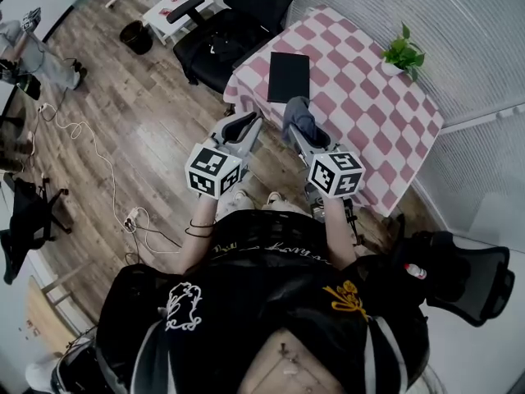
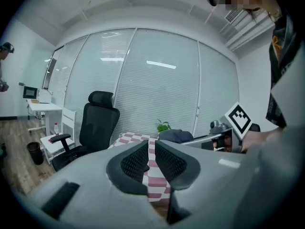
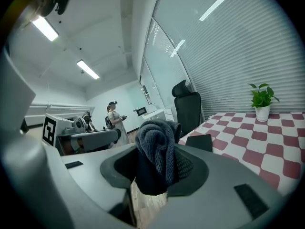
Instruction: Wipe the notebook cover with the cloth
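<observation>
The black notebook [image 1: 289,76] lies flat near the close edge of a table with a pink and white checked cover [image 1: 369,97]. It also shows in the right gripper view, notebook [image 3: 199,142]. My right gripper [image 1: 297,115] hovers just short of the table edge, below the notebook, shut on a dark blue-grey cloth [image 3: 155,151] that bulges out of the jaws. My left gripper [image 1: 248,121] is held beside it, off the table. Its jaws stand almost together with nothing between them [image 2: 151,161].
A potted plant [image 1: 404,53] stands at the table's far right side. A black office chair [image 1: 215,43] sits left of the table, and another [image 1: 459,277] at the right. Cables [image 1: 107,187] trail over the wooden floor. People stand in the far left of the room.
</observation>
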`<state>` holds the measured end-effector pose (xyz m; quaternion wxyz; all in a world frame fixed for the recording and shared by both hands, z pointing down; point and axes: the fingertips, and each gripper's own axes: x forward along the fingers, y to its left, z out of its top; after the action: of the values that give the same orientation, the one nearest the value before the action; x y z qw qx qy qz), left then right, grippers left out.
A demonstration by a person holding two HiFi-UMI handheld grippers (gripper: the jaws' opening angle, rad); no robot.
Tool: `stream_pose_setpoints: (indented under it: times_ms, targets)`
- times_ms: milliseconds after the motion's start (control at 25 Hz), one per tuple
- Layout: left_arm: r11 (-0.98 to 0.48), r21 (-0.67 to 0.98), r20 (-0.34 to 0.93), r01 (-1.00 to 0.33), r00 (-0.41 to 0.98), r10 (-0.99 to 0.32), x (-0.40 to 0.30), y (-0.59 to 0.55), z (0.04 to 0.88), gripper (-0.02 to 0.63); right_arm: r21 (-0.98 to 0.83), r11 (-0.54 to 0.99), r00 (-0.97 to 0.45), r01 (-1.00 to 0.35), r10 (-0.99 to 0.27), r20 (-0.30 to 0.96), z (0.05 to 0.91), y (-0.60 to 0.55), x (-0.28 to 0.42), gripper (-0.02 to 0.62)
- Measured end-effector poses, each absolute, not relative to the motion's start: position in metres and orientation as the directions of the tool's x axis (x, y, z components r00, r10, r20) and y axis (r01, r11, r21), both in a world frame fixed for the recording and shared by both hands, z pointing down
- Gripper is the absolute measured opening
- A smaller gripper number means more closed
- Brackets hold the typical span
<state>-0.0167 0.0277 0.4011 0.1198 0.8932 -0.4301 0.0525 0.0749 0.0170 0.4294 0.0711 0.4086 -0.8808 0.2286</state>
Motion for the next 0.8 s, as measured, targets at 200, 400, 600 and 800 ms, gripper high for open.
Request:
stream_pose_setpoints:
  times_ms: [200, 400, 600, 800]
  targets:
    - [-0.594, 0.171, 0.197, -0.786, 0.618, -0.761, -0.005, 0.022, 0.402, 0.038, -0.344, 0.573, -0.666, -0.744, -0.673, 0.321, 0.433, 0.012, 0.086, 0.133]
    - [-0.586, 0.167, 0.201, -0.793, 0.609, -0.767, 0.010, 0.015, 0.403, 0.038, -0.350, 0.576, -0.673, -0.739, -0.661, 0.332, 0.437, 0.005, 0.103, 0.133]
    - [-0.575, 0.166, 0.212, -0.801, 0.598, -0.773, 0.026, 0.016, 0.407, 0.038, -0.362, 0.585, -0.687, -0.726, -0.641, 0.342, 0.444, 0.005, 0.117, 0.133]
    - [-0.572, 0.163, 0.247, -0.804, 0.595, -0.765, 0.037, 0.024, 0.418, 0.038, -0.389, 0.584, -0.700, -0.712, -0.627, 0.341, 0.453, 0.007, 0.125, 0.133]
